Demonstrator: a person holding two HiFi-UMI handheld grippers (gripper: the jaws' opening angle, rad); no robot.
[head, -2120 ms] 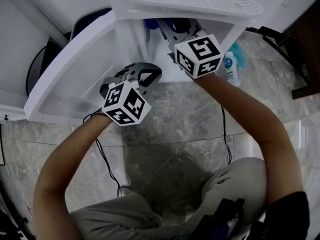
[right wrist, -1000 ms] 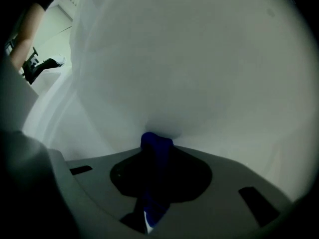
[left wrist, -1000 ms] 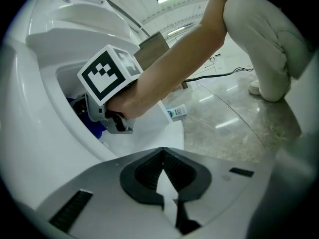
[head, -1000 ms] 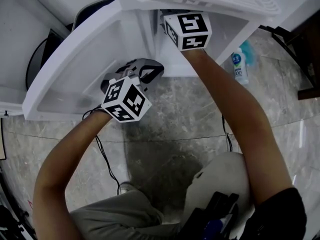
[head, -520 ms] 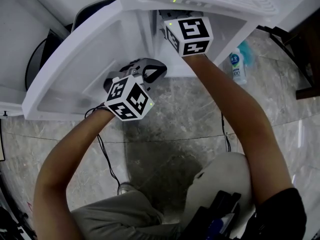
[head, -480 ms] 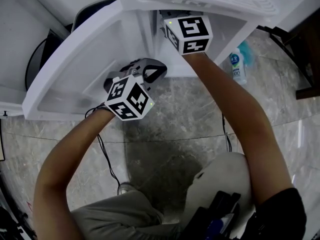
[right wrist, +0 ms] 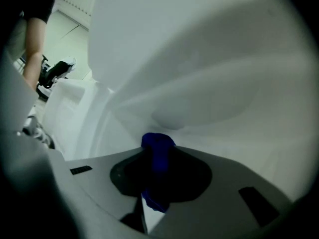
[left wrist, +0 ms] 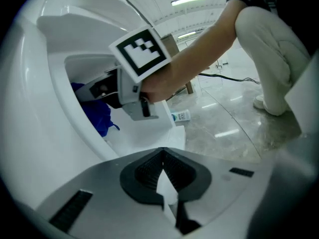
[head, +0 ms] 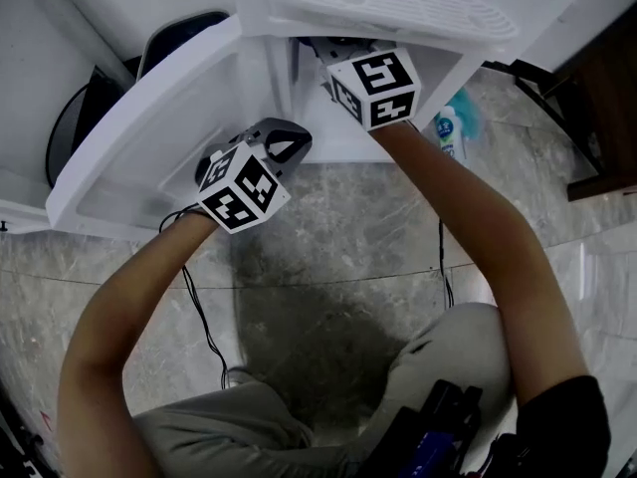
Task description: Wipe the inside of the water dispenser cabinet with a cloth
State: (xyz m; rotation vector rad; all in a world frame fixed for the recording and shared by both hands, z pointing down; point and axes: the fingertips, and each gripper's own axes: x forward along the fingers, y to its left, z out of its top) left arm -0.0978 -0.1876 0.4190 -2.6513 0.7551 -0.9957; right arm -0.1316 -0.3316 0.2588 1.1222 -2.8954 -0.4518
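The white water dispenser cabinet (head: 299, 78) stands with its door (head: 149, 147) swung out to the left. My right gripper (right wrist: 158, 153) reaches into the cabinet, shut on a bunched blue cloth (right wrist: 158, 146) held close to the pale inner wall. The left gripper view shows that cloth (left wrist: 97, 116) hanging inside the opening under the right gripper's marker cube (left wrist: 139, 51). My left gripper (left wrist: 163, 156) is shut beside the door's inner edge. Only a white sliver shows in the slit behind its tips, and I cannot tell whether anything is pinched.
A grilled drip tray (head: 393, 3) juts out above the opening and hides the right jaws in the head view. A small bottle (head: 450, 132) lies on the marble floor right of the cabinet. A dark round object (head: 174, 33) sits behind the door. A cable (head: 204, 317) trails below.
The right gripper pushed deeper into the cabinet with the cloth, then shifted a little inside it. The left gripper stayed by the door and rolled slightly.
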